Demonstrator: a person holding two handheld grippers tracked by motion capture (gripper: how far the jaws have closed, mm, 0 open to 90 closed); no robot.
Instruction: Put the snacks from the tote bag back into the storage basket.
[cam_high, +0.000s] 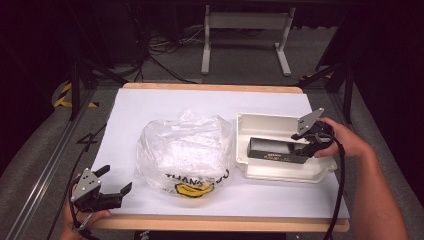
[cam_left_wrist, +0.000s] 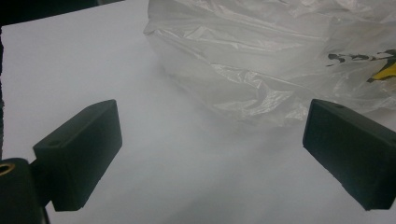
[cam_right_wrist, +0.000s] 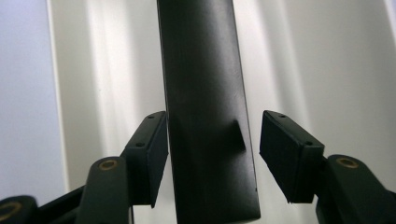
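Note:
A long black box (cam_high: 275, 149) lies in a cream-white tray (cam_high: 280, 125) at the table's right. My right gripper (cam_high: 312, 145) reaches in from the right and is shut on the box's near end. In the right gripper view the box (cam_right_wrist: 205, 93) runs up between the two pads, over the tray's floor (cam_right_wrist: 327, 70); the left pad (cam_right_wrist: 152, 154) lies against it. A crumpled clear plastic bag (cam_high: 185, 150) with a yellow and black print sits mid-table. My left gripper (cam_high: 118, 177) hovers at the front left corner, open and empty; the bag (cam_left_wrist: 261, 56) lies ahead of its jaws.
White paper (cam_high: 150, 105) covers the wooden table top, whose front edge (cam_high: 220, 223) runs just below the left gripper. Beyond the table stand a white frame (cam_high: 245, 35) and dark stands on a grey floor.

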